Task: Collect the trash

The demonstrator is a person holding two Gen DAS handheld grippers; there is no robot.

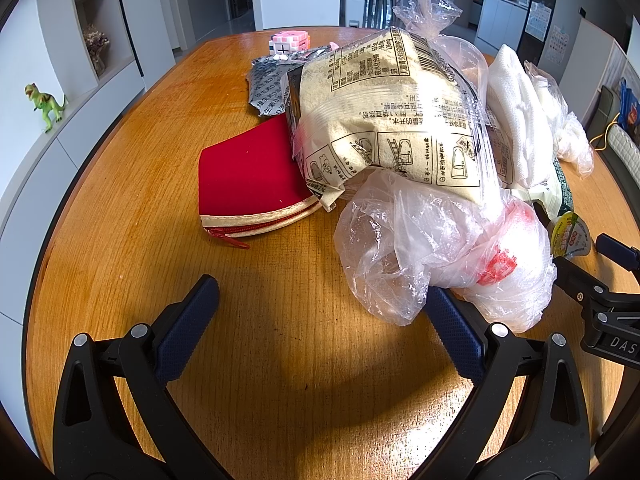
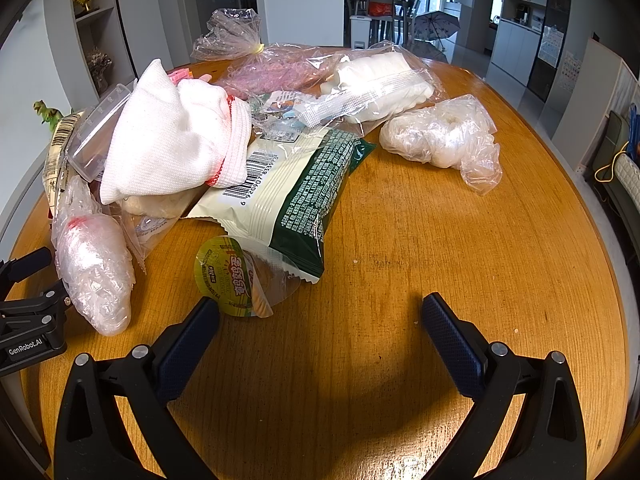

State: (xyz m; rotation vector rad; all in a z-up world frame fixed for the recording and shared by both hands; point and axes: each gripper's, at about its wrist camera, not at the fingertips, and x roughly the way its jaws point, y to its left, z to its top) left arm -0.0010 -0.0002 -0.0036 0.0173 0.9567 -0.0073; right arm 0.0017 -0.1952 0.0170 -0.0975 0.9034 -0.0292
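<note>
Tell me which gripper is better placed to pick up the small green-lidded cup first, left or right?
Right, probably. The right gripper is open, and the green-lidded cup lies just ahead beside its left finger. The left gripper, also open, faces the crumpled plastic bag; the cup is off at its far right.

A round wooden table (image 2: 460, 240) is carrying the litter. Lying directly on it: a red zip pouch (image 1: 248, 184), a crumpled clear bag with red print (image 1: 452, 260), a green-and-white snack wrapper (image 2: 296, 188), a peeled cup lid (image 2: 224, 276), a wadded clear bag (image 2: 440, 136) and a silver printed wrapper (image 1: 268, 88). A pink block toy (image 1: 289, 43) is sitting at the far edge.
</note>
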